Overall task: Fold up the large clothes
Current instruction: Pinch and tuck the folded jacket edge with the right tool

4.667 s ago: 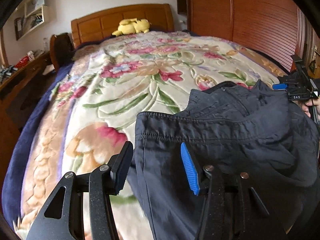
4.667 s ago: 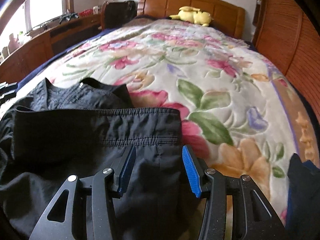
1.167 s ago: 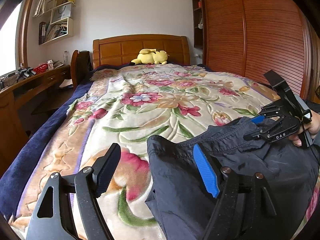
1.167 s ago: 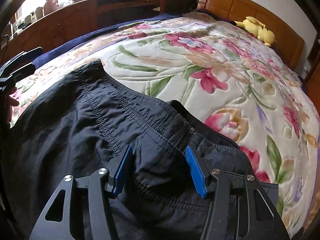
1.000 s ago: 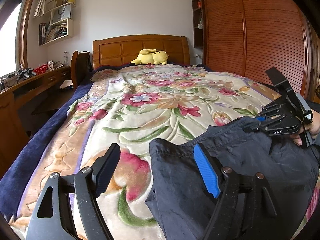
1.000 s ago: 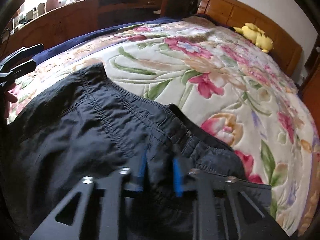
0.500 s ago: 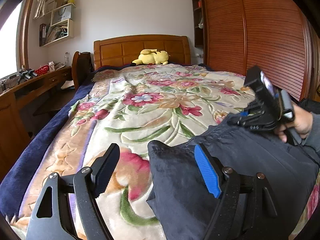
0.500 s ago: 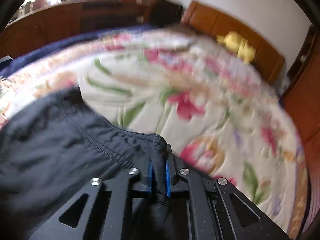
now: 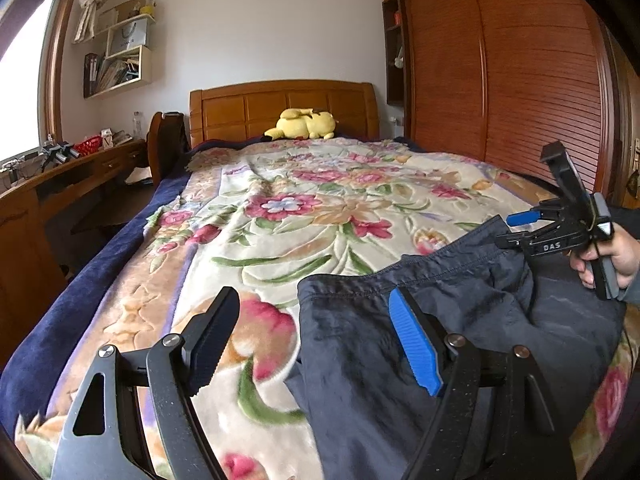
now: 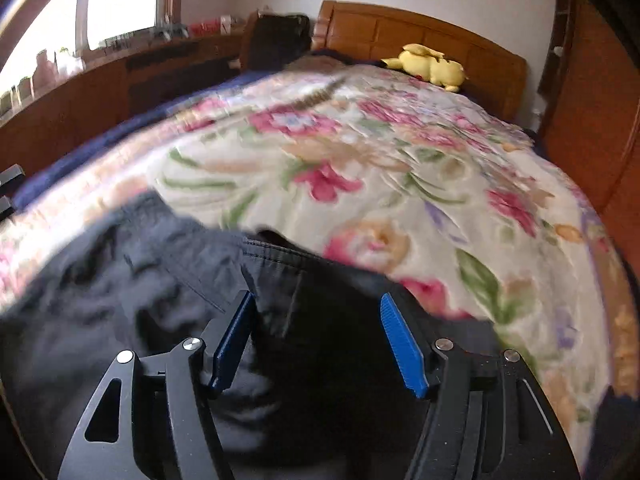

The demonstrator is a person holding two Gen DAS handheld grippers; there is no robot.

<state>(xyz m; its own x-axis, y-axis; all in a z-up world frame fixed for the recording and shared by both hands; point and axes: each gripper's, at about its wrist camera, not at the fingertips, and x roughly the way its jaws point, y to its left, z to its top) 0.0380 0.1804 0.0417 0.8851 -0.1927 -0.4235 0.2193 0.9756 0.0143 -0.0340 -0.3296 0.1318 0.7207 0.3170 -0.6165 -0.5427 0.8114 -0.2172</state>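
Note:
A dark navy jacket (image 9: 460, 320) lies folded on the near end of a bed with a floral blanket (image 9: 320, 208). My left gripper (image 9: 316, 340) is open and empty; the jacket's left edge sits between its fingers. My right gripper (image 10: 316, 340) is open and empty, hovering just over the jacket (image 10: 160, 300). It also shows in the left wrist view (image 9: 516, 228) at the jacket's far right hem, held by a hand.
A yellow plush toy (image 9: 302, 124) lies by the wooden headboard (image 9: 280, 108). A wooden desk (image 9: 60, 184) runs along the left side of the bed. A wooden wardrobe (image 9: 500, 80) stands on the right. A dark chair (image 9: 168, 140) stands near the headboard.
My right gripper was shut on the jacket's hem half a second ago; it has opened and let go. The left gripper stayed open and barely moved.

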